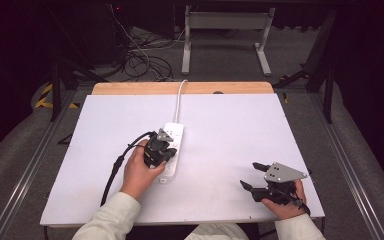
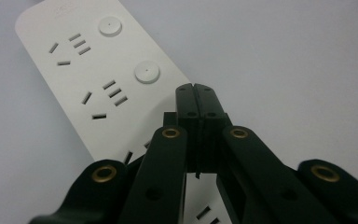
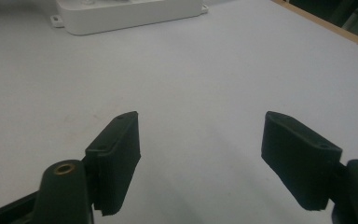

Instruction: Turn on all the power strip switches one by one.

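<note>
Your left gripper point(image 2: 196, 88) is pressing its jaws tight together with nothing between them, hovering over the white power strip point(image 2: 93, 79) lying mid-table. Your right gripper point(image 3: 200, 140) is resting spread wide above the bare white table point(image 3: 205, 70), well apart from the strip.

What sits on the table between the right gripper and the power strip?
Nothing: bare white table runs from the open right gripper to the power strip, seen in the right gripper view and high view.
</note>
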The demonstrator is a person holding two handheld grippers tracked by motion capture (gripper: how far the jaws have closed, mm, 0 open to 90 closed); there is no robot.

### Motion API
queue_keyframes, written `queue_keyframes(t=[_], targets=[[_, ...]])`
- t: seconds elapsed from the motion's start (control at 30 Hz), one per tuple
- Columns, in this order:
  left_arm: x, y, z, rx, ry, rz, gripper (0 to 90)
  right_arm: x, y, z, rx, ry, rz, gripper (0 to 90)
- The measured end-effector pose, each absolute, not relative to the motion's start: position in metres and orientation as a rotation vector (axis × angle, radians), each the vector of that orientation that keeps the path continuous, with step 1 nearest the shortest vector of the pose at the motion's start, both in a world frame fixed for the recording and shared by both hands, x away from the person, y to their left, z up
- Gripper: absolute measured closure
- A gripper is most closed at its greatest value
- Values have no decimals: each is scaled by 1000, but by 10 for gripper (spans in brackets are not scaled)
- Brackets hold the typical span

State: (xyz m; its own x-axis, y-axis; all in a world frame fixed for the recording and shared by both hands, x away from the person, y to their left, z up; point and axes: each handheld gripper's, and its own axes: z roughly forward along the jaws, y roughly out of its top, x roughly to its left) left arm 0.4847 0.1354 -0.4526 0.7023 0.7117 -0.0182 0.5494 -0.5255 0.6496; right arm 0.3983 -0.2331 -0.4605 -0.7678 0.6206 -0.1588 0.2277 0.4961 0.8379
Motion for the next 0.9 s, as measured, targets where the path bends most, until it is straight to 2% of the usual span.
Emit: queue_keyframes(t=[0.23, 0.5, 0.9], targets=[[484, 133, -453, 2281, 959, 352, 900, 398, -233, -461, 701, 2299, 1194, 285], [486, 136, -453, 2269, 977, 306, 900, 398, -232, -460, 697, 2300, 1191, 285], [487, 134, -453, 2280, 992, 309, 900, 397, -232, -460, 693, 2302, 1189, 285]])
